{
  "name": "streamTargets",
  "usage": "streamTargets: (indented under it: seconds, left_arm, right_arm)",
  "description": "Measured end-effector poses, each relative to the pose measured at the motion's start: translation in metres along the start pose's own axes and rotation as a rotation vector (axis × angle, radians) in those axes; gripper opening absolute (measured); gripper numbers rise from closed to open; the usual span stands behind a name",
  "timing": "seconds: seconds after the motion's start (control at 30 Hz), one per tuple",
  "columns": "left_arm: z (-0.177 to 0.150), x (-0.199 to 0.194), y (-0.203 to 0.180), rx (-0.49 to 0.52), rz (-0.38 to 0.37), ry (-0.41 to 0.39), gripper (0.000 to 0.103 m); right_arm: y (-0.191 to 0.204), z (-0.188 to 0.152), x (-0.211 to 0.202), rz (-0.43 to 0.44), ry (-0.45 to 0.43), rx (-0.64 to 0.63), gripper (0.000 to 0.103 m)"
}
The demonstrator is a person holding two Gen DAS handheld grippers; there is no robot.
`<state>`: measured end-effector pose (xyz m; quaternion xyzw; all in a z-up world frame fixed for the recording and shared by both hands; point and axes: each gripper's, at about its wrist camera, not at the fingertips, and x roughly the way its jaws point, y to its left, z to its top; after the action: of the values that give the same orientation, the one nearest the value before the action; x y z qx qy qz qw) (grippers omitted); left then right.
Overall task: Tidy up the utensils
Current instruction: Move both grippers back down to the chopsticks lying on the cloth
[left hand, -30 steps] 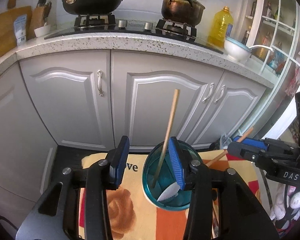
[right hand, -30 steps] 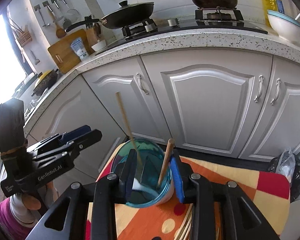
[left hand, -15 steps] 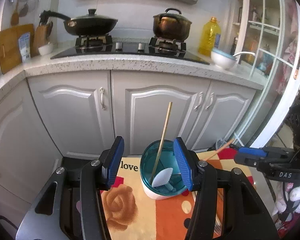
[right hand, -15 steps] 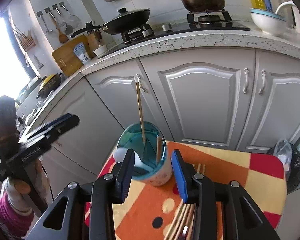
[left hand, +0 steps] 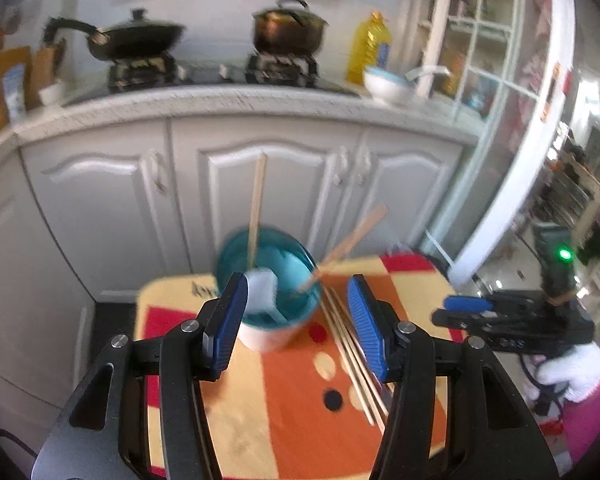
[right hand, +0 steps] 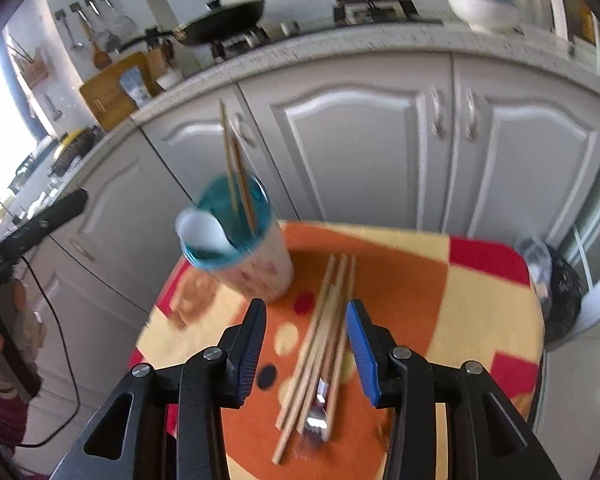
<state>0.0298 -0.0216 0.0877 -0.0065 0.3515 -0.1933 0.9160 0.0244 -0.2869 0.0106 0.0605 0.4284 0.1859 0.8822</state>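
Observation:
A white cup [left hand: 266, 336] with a teal inside [right hand: 260, 268] stands at the far left of the small table's patterned cloth [left hand: 300, 420]. Two chopsticks [right hand: 236, 176] and a white spoon [right hand: 200, 228] stand in it. Several loose chopsticks [right hand: 324, 320] and a metal fork [right hand: 316, 420] lie on the cloth to the cup's right. My left gripper [left hand: 296, 324] hangs open and empty, back from the cup. My right gripper [right hand: 306, 346] hovers over the loose chopsticks, which show between its pads untouched; its jaws are opening. It also shows from the side in the left wrist view [left hand: 446, 308].
White cabinet doors [right hand: 364, 132] close off the far side of the table. The counter above carries a wok [left hand: 136, 40], a pot [left hand: 288, 32], an oil bottle [left hand: 370, 48] and a bowl [left hand: 384, 84]. A dark bag [right hand: 560, 288] lies on the floor to the right.
The right gripper let its chopstick drop into the cup, then drew back and sank over the loose chopsticks. The left gripper widened and pulled back from the cup.

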Motion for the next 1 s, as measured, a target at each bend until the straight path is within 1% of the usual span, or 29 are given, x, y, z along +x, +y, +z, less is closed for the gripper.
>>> streamTargets:
  seconds: [0.03, 0.17, 0.3, 0.37, 0.43, 0.5, 0.67, 0.83, 1.0]
  left_arm:
    - [-0.008, 0.007, -0.006, 0.013, -0.018, 0.032, 0.052]
    - [-0.032, 0.032, -0.023, 0.032, -0.053, 0.117, 0.052]
    - [-0.060, 0.064, -0.033, 0.027, -0.080, 0.207, 0.052]
    - [-0.073, 0.083, -0.039, 0.044, -0.077, 0.251, 0.052]
    - [-0.085, 0.102, -0.043, 0.043, -0.075, 0.301, 0.052]
    - [-0.095, 0.117, -0.043, 0.020, -0.088, 0.341, 0.052]
    - [-0.112, 0.147, -0.044, -0.035, -0.093, 0.402, 0.052]
    - [-0.120, 0.166, -0.049, -0.033, -0.077, 0.432, 0.052]
    - [-0.123, 0.171, -0.057, -0.010, -0.068, 0.439, 0.052]
  right_arm:
    - [-0.003, -0.005, 0.003, -0.004, 0.011, 0.007, 0.040]
    - [-0.023, -0.029, 0.024, -0.019, 0.065, 0.052, 0.040]
    - [-0.030, -0.045, 0.047, -0.037, 0.126, 0.047, 0.040]
    - [-0.029, -0.051, 0.057, -0.032, 0.153, 0.035, 0.033]
    - [-0.026, -0.057, 0.067, -0.046, 0.173, 0.018, 0.032]
    - [-0.025, -0.062, 0.076, -0.052, 0.187, 0.017, 0.032]
    - [-0.035, -0.070, 0.084, -0.061, 0.200, 0.058, 0.032]
    - [-0.039, -0.076, 0.085, -0.062, 0.218, 0.065, 0.032]
    - [-0.039, -0.077, 0.085, -0.052, 0.216, 0.089, 0.032]
